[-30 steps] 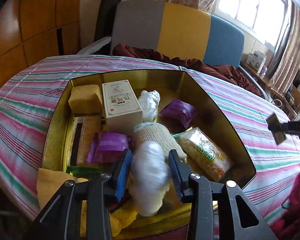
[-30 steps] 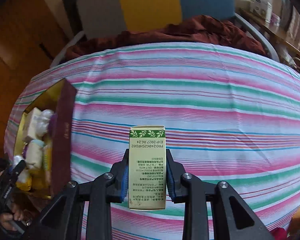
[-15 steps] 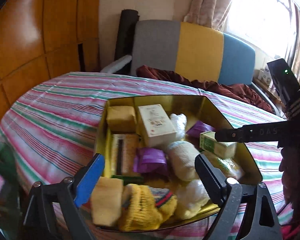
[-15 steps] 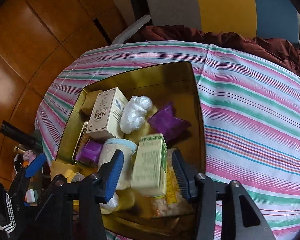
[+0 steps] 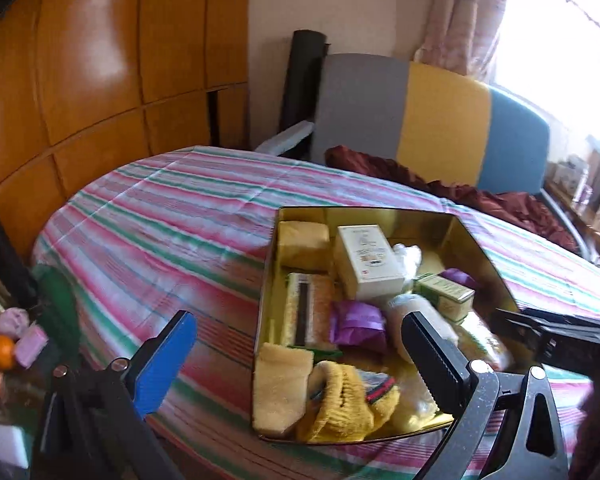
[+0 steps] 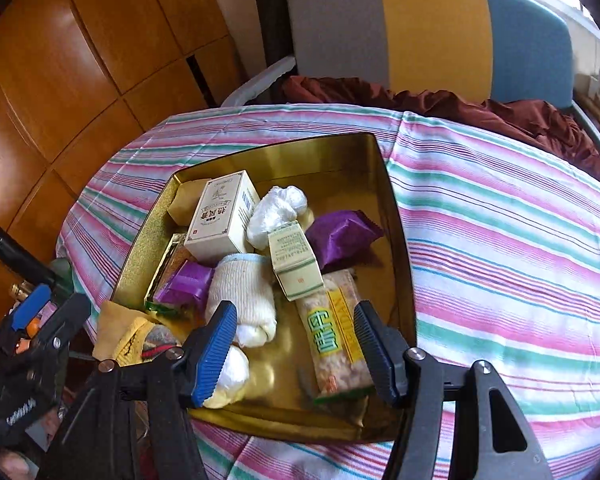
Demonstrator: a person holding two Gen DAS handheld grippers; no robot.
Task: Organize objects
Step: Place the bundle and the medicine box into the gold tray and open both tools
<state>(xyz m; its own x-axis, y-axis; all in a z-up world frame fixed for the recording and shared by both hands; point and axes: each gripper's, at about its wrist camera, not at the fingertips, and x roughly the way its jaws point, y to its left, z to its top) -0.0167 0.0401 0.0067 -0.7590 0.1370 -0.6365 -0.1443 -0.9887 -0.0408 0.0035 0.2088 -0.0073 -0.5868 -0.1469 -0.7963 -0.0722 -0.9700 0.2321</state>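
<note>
A gold tin (image 6: 396, 216) (image 5: 268, 264) on the striped tablecloth holds a white carton (image 6: 220, 220), a white plastic bundle (image 6: 276, 212), purple packets (image 6: 340, 236), a rolled cream sock (image 6: 244, 296), a snack bar (image 6: 332, 332) and a yellow knit piece (image 5: 340, 404). The green-and-cream box (image 6: 296, 260) (image 5: 444, 292) lies tilted among them, free of any pad. My right gripper (image 6: 294, 320) hovers over the tin's near end, its jaws opening with nothing gripped. My left gripper (image 5: 300, 354) stands at the tin's near-left corner, jaws opening wide and empty. A second white bundle (image 6: 230, 376) rests by the near rim.
A chair with a grey, yellow and blue back (image 6: 428, 28) stands behind the table, a maroon cloth (image 6: 460, 108) draped on its seat. Wooden wall panels (image 5: 80, 80) fill the left. Small clutter (image 5: 16, 340) sits low off the table's left edge. Striped cloth (image 6: 500, 240) spreads right of the tin.
The right gripper carried the green box from the bare cloth over the tin and let it go there. The left gripper released the white bundle, spread wide and drew back and up.
</note>
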